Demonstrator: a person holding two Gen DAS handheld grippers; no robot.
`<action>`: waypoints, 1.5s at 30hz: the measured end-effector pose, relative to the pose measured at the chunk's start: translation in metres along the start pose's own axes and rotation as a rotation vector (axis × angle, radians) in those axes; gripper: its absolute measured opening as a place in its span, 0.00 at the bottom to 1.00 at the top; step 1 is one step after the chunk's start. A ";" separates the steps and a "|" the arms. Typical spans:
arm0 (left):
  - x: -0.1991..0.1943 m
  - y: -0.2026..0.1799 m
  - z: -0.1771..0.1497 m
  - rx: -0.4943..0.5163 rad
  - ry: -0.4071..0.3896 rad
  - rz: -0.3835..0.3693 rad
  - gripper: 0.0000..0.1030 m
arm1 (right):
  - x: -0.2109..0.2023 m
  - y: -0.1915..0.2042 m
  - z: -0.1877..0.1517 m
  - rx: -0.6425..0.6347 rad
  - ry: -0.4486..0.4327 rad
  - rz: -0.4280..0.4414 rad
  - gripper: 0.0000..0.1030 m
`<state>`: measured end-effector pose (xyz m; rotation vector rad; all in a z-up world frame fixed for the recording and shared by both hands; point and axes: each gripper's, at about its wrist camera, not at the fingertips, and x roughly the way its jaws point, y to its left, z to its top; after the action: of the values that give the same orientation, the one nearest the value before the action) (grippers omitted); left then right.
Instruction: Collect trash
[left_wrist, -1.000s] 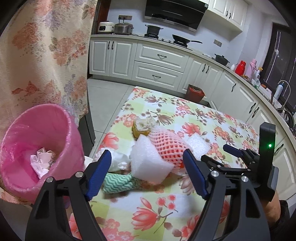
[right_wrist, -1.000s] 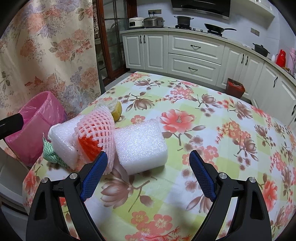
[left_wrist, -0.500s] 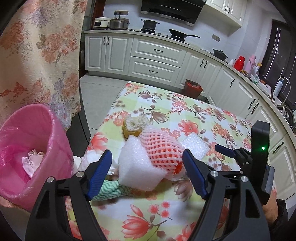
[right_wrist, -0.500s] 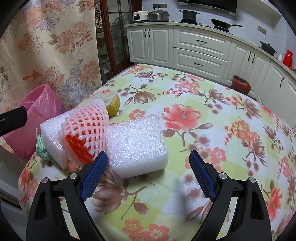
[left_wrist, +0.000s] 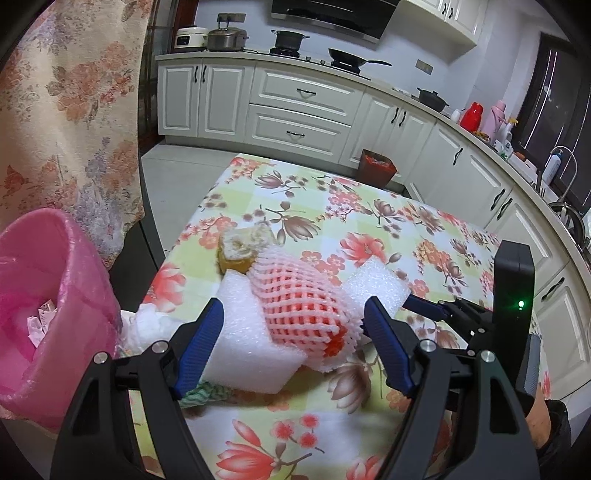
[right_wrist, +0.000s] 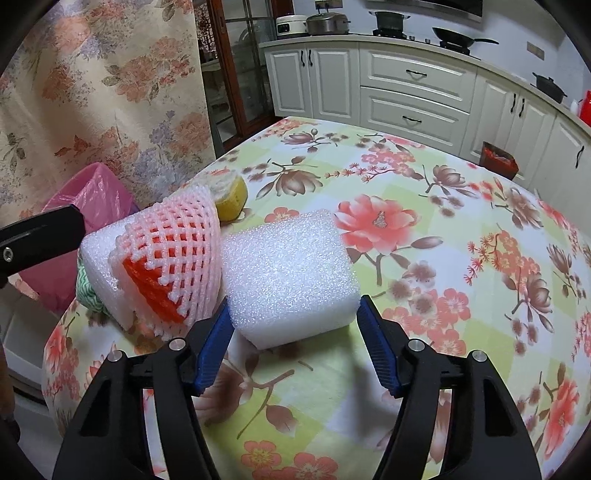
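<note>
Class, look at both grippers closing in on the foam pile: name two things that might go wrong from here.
1. The right gripper straddles a foam block that leans against the pink net sleeve; lifting it may topple the sleeve.
2. The left gripper frames a second foam block near the table edge, so a nudge might drop trash beside the pink bin.

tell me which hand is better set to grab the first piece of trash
Right. The right gripper has its open fingers either side of the white foam block. The left gripper hangs over the piled pink foam net.
</note>
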<state>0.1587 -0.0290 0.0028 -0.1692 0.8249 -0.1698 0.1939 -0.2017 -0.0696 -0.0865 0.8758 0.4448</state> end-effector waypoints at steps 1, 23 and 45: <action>0.001 -0.001 0.000 0.001 0.001 -0.002 0.73 | -0.001 -0.001 0.000 0.001 -0.003 -0.001 0.61; 0.058 -0.021 -0.004 0.039 0.131 0.041 0.48 | -0.040 -0.039 -0.008 0.080 -0.076 -0.075 0.61; -0.006 -0.022 0.003 0.052 0.001 -0.067 0.27 | -0.076 -0.022 -0.001 0.076 -0.137 -0.087 0.61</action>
<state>0.1554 -0.0486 0.0140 -0.1476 0.8153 -0.2543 0.1595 -0.2475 -0.0148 -0.0241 0.7503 0.3318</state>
